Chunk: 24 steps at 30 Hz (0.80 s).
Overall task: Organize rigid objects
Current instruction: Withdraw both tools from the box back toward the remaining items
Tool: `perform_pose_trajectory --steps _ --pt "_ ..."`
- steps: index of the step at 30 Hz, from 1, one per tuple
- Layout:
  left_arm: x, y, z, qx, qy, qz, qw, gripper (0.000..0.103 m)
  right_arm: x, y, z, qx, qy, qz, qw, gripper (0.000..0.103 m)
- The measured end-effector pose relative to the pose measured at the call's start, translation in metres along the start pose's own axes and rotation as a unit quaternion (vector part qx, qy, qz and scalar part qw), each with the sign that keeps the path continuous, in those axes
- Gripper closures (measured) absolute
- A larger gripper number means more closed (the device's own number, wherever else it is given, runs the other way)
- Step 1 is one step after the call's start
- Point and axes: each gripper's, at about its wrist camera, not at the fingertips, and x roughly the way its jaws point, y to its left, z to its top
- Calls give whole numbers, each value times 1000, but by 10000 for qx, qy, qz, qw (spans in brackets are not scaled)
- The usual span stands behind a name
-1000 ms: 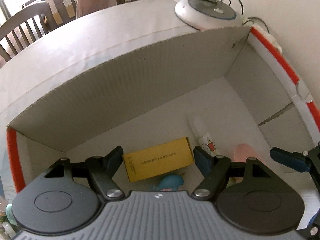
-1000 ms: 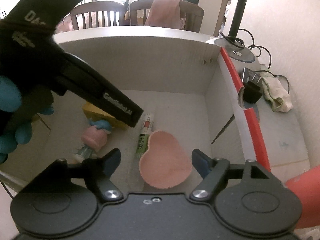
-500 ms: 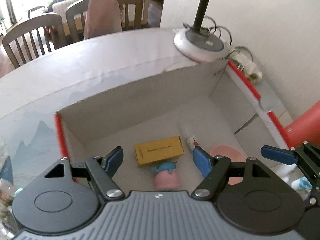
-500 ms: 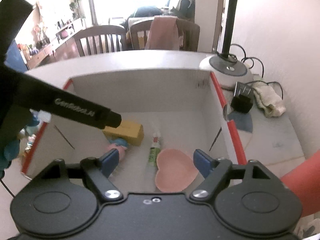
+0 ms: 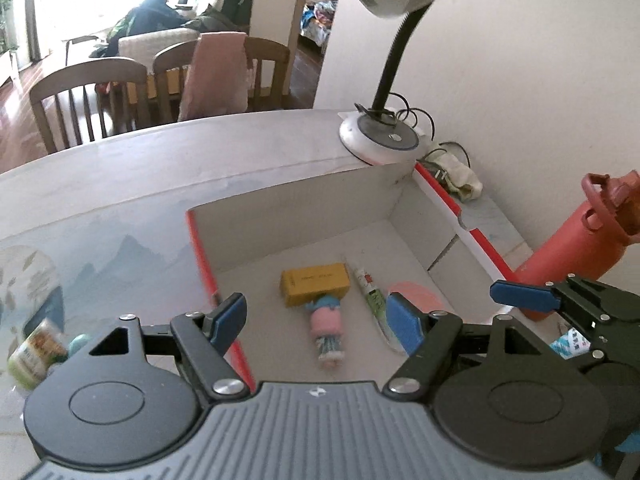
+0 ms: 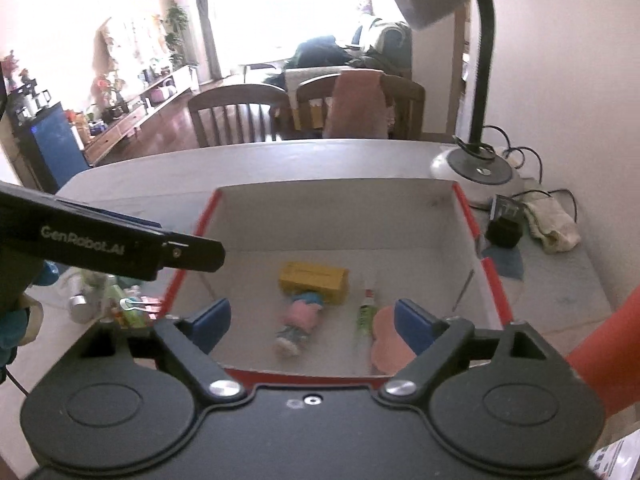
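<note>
A white cardboard box with red edges (image 5: 200, 256) (image 6: 496, 280) stands on the table. Inside lie a yellow box (image 5: 314, 283) (image 6: 314, 281), a pink and blue doll (image 5: 326, 326) (image 6: 298, 320), a small tube (image 5: 370, 290) (image 6: 365, 314) and a pink heart-shaped dish (image 5: 416, 294) (image 6: 386, 340). My left gripper (image 5: 316, 318) is open and empty, held above the box's near left side. My right gripper (image 6: 310, 324) is open and empty above the box's near edge. Each gripper shows in the other's view.
A desk lamp (image 5: 378, 142) (image 6: 476, 168) stands behind the box. A red bottle (image 5: 576, 236) stands to the right. A black plug (image 6: 504, 224) and cloth (image 6: 550, 220) lie at the back right. Small jars and bottles (image 6: 120, 308) (image 5: 36, 354) lie left of the box.
Both grippers have risen up and back out of the box, so the whole box and table now show. The objects inside have not moved.
</note>
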Motion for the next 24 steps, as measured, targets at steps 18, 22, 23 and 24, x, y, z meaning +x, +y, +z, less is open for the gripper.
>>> perform_pose_trajectory --steps 18,22,23,24 --pt "-93 97 -73 -371 -401 -3 9985 16 -23 95 -16 219 -236 342 9989 4" --pt "-105 130 -86 -411 -386 -67 9984 13 -16 122 -16 193 -222 268 9992 4" --pt "-108 138 -89 -378 -391 -68 9985 13 -14 128 -16 200 -216 250 9993 4" --pt "-110 145 -93 -325 -395 -68 9987 13 -11 134 -16 216 -204 225 9993 4"
